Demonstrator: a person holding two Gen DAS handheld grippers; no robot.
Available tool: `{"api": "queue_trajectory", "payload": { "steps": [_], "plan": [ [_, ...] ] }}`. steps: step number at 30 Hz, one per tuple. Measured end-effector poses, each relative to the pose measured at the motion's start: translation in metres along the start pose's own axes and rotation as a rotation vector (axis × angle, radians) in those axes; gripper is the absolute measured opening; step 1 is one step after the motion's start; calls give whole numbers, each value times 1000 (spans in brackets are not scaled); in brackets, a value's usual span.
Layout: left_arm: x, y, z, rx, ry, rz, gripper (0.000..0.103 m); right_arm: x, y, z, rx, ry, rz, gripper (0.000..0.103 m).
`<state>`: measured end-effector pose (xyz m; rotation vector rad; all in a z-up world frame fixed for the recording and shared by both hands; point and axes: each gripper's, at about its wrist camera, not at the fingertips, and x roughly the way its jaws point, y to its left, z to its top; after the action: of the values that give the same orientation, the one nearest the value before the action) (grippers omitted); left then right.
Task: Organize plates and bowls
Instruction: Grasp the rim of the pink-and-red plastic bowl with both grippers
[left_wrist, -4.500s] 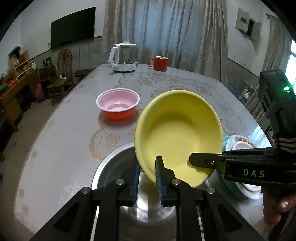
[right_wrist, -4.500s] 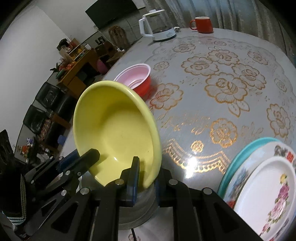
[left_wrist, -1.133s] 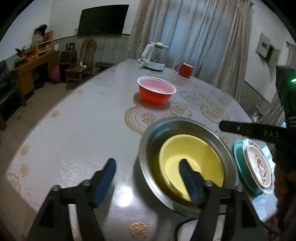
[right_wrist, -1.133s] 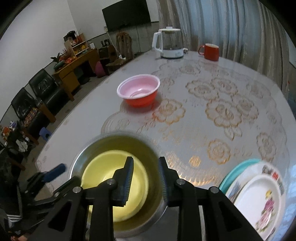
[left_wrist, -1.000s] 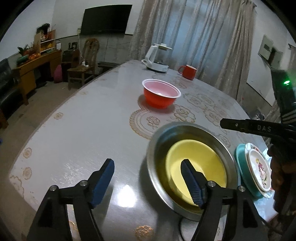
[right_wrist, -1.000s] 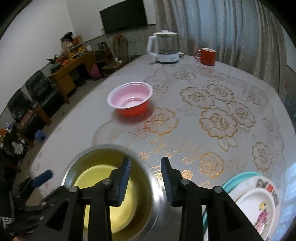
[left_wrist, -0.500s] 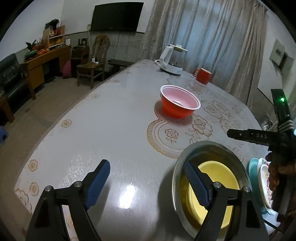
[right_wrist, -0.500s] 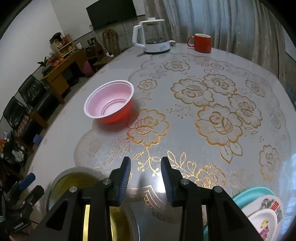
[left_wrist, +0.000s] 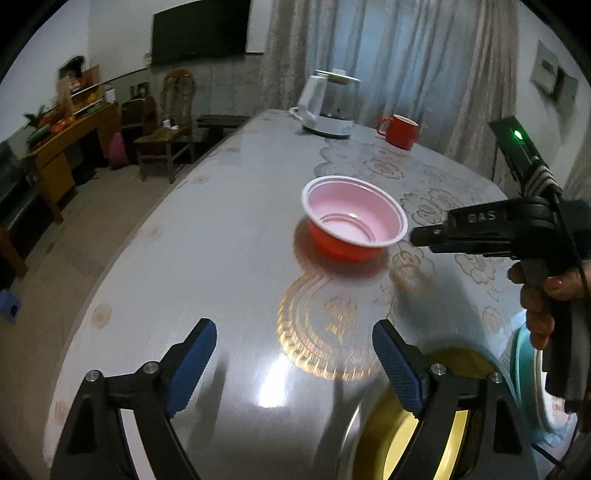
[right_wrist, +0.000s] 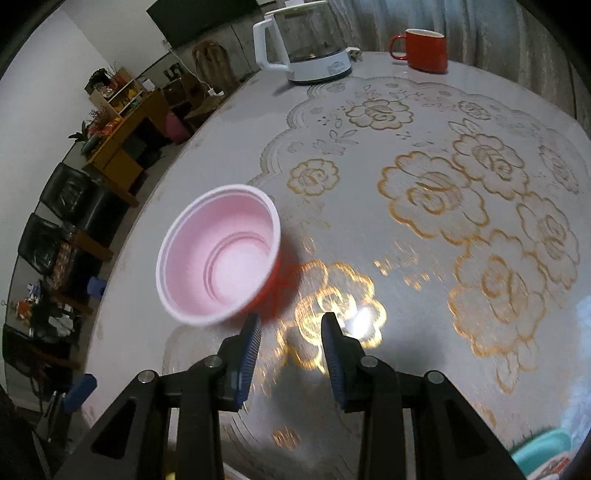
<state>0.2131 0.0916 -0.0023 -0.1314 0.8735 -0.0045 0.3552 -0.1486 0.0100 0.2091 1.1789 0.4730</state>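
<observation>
A red bowl with a pink inside (left_wrist: 355, 220) (right_wrist: 221, 254) stands on the table. My right gripper (right_wrist: 290, 332) is open and empty, just in front of the bowl's near right rim; it also shows in the left wrist view (left_wrist: 436, 236), beside the bowl's right edge. My left gripper (left_wrist: 293, 354) is wide open and empty, above bare table nearer the front. The yellow bowl (left_wrist: 447, 439) sits inside the steel bowl (left_wrist: 354, 435) at the lower right. A stack of plates (left_wrist: 528, 369) (right_wrist: 543, 458) with a teal one underneath lies right of it.
A white kettle (left_wrist: 328, 107) (right_wrist: 303, 44) and a red mug (left_wrist: 400, 131) (right_wrist: 424, 50) stand at the table's far end. The table's left edge (left_wrist: 122, 251) drops to the floor, with chairs and a wooden desk beyond.
Both grippers have moved forward from the steel bowl toward the red bowl. The yellow bowl was let go and lies in the steel bowl. The right gripper has opened wider.
</observation>
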Motion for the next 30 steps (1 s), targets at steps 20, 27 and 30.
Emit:
{"api": "queue_trajectory", "payload": {
  "steps": [20, 27, 30],
  "plan": [
    [54, -1, 62, -73, 36, -102, 86, 18, 5, 30, 47, -16, 78, 39],
    [65, 7, 76, -124, 17, -135, 83, 48, 13, 32, 27, 47, 109, 27],
    [73, 13, 80, -158, 18, -139, 77, 52, 14, 31, 12, 53, 102, 19]
  ]
}}
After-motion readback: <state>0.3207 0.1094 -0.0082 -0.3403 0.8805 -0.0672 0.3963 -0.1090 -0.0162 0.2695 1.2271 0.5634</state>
